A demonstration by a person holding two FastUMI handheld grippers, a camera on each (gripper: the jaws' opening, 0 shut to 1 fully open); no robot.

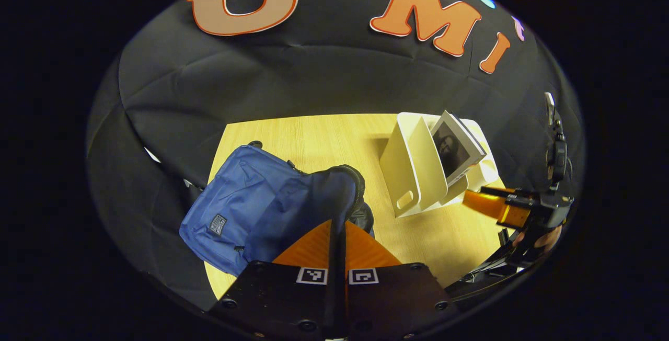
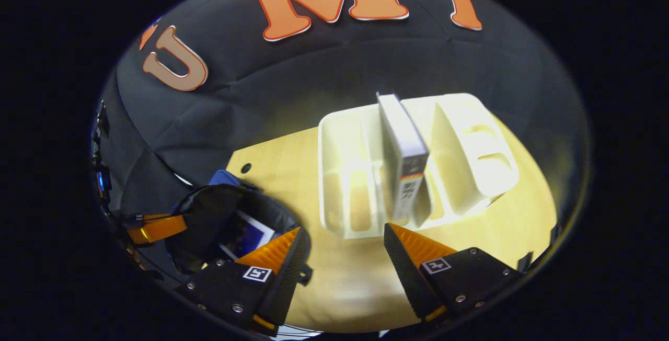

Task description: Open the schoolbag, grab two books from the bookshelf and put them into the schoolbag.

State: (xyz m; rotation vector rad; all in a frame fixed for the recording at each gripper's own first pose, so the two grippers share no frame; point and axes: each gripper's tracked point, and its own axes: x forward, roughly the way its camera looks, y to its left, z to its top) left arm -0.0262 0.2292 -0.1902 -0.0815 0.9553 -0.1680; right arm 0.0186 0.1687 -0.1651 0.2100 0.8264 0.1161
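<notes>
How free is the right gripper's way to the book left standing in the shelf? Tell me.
Probably free: the right gripper is open, facing the upright book in the white shelf, with only bare table between them.

Left hand-held gripper (image 1: 338, 236) with black screwed body and two square markers, right hand-held gripper (image 2: 342, 249) likewise marked

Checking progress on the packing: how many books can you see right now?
2. One grey-covered book stands in the white plastic bookshelf; one book with a blue cover lies inside the open blue fabric schoolbag. Others may be hidden deeper inside.
</notes>
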